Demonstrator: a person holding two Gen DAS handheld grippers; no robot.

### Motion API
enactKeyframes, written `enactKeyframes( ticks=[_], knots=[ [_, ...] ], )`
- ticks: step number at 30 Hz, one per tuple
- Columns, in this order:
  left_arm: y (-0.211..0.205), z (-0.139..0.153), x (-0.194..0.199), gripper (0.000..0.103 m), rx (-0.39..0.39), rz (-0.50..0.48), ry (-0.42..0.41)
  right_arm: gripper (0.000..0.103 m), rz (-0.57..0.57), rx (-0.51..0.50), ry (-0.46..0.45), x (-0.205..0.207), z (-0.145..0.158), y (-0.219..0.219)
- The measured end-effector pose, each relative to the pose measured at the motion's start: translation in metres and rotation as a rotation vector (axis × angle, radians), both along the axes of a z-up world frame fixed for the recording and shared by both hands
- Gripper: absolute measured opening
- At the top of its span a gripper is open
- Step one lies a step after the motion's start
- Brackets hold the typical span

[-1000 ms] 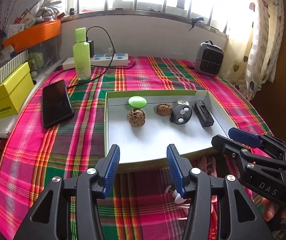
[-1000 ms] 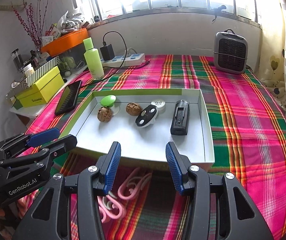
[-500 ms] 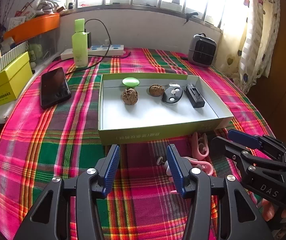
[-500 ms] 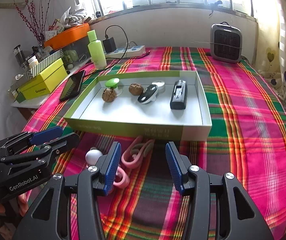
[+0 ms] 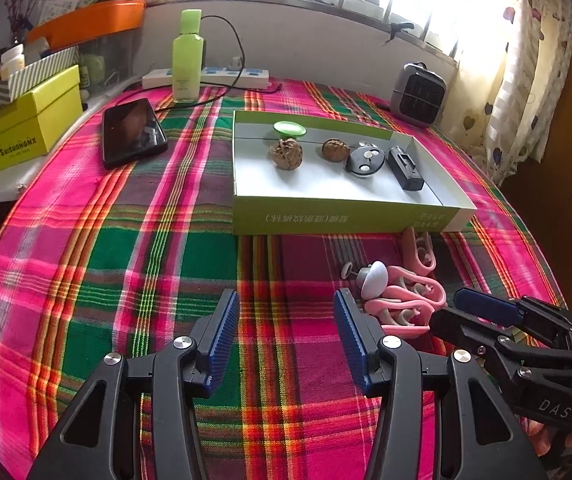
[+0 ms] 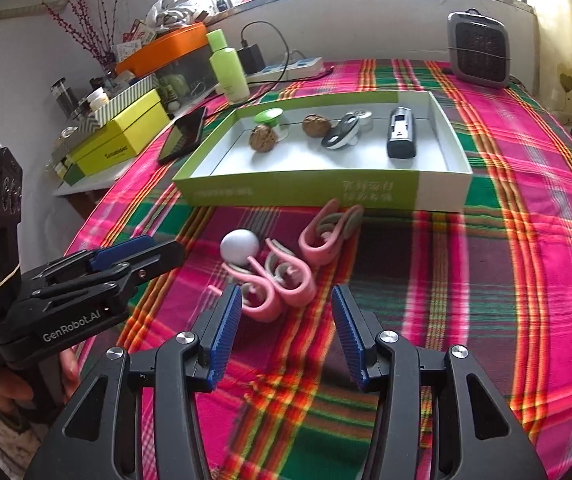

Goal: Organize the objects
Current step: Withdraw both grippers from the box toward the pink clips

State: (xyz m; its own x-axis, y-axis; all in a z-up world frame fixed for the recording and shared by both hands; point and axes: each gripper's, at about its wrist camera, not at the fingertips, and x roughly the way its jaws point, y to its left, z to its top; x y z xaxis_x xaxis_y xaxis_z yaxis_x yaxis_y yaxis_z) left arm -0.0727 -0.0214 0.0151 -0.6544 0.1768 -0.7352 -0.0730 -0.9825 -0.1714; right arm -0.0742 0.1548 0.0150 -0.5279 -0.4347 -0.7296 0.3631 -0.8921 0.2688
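Carrying surface: a table under a plaid cloth [image 5: 134, 248] in pink, green and red is bearing everything.
Tray: a shallow green-walled box [image 6: 326, 192] with a white floor is sitting mid-table, its long wall facing the cameras.
Tray contents, left to right: a green round cap [image 5: 289, 129] is lying at the far wall; a large walnut [image 5: 285, 153] and a smaller walnut [image 5: 335, 149] are resting beside it; a dark oval fob [image 5: 365, 159] with two silver buttons is leaning on a small white item; a black oblong device [image 5: 405, 168] is lying near the right wall.
Task items outside the tray: a cluster of pink clips [image 6: 286, 276] with grey inner pads is lying on the cloth just in front of the tray's near wall; a white ball [image 6: 239, 247] is touching the cluster's left side.
Left gripper [image 5: 286, 334]: its blue-padded jaws are standing apart, released, with only cloth between them; the clips are lying just to its right.
Right gripper [image 6: 286, 330]: its jaws are likewise parted and grasping nothing; the nearest clip is lying just beyond the left pad.
Far edge: a green bottle [image 5: 186, 56], a power strip [image 5: 222, 77] and a small grey heater [image 6: 478, 50] are standing there.
Left edge: a dark phone [image 5: 132, 132] is lying flat; a yellow box [image 5: 22, 124] is sitting beside the table.
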Motion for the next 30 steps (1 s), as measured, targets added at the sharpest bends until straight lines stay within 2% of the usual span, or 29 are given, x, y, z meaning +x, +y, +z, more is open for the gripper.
enactKeyframes(
  ticks=[10, 20, 23, 26, 30],
  knots=[
    [-0.013, -0.003, 0.008, 0.048, 0.016, 0.025, -0.01, 0.048, 0.085, 0.023, -0.007, 0.004, -0.006, -0.023],
    [-0.035, -0.003, 0.012, 0.048, 0.031, 0.081, -0.013, 0.048, 0.219, -0.024, -0.03, 0.015, -0.007, -0.045],
    [-0.039, -0.004, 0.013, 0.048, 0.034, 0.093, -0.017, 0.048, 0.192, -0.017, -0.001, 0.014, -0.004, -0.042],
    [-0.04, -0.005, 0.013, 0.048, 0.035, 0.096, -0.021, 0.048, 0.182, -0.008, -0.019, 0.007, -0.008, -0.044],
    [-0.041, -0.006, 0.013, 0.048, 0.038, 0.096, -0.027, 0.048, 0.249, -0.022, -0.022, 0.009, -0.007, -0.054]
  ],
)
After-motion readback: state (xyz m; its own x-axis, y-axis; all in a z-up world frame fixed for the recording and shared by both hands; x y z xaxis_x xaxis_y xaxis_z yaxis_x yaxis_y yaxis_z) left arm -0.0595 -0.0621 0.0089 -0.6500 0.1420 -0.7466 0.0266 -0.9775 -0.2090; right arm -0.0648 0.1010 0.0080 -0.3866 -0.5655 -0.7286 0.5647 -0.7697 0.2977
